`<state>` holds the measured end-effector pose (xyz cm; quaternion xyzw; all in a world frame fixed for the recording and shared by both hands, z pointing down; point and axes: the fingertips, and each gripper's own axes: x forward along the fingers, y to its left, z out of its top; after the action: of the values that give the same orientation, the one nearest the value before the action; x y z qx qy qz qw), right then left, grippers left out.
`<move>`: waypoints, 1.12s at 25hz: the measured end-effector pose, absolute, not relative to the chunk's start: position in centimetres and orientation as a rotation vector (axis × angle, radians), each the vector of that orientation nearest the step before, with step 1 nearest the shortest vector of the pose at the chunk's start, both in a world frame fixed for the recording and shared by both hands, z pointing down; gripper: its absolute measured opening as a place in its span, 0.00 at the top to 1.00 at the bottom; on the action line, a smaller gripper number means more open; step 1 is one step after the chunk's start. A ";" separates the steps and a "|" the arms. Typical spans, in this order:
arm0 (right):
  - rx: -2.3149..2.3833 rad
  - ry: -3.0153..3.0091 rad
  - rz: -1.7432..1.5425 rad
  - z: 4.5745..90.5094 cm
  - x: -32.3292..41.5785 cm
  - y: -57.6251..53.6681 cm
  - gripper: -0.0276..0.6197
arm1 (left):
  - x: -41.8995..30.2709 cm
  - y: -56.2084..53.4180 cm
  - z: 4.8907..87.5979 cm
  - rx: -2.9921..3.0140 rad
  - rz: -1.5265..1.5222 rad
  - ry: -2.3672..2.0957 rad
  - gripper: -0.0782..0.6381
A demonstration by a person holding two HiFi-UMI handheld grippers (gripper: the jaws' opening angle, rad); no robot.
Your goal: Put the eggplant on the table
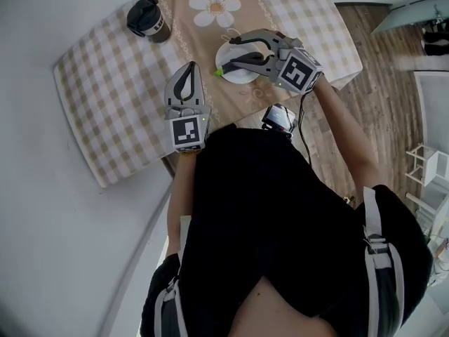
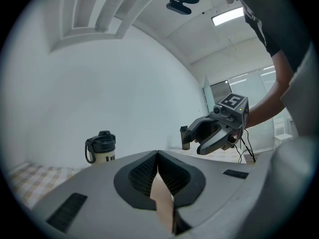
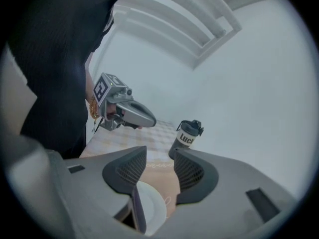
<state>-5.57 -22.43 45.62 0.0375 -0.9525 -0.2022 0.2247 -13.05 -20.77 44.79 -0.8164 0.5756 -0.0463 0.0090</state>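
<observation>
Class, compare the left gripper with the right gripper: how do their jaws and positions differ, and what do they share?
Jaws: the left gripper has its jaws meeting at the tips with nothing between them, while the right gripper has its jaws apart.
Position: the left gripper is over the checked tablecloth beside the white plate, while the right gripper is above that plate.
Shared: both are grey and carry a marker cube.
</observation>
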 end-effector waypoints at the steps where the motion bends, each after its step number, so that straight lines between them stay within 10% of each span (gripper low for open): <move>1: 0.120 -2.640 -0.560 45.2 -5.7 -22.3 0.68 | -13.0 -20.9 44.7 -2.547 -0.144 1.795 0.90; 28: 1.073 -2.944 -0.047 40.5 -1.8 -23.4 0.77 | -11.7 -20.6 41.4 -2.539 -0.030 1.775 0.90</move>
<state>-1.78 -23.37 40.50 0.3425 -0.9394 -0.0149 0.0039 -11.72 -20.58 41.43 -0.8194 0.5728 -0.0096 0.0215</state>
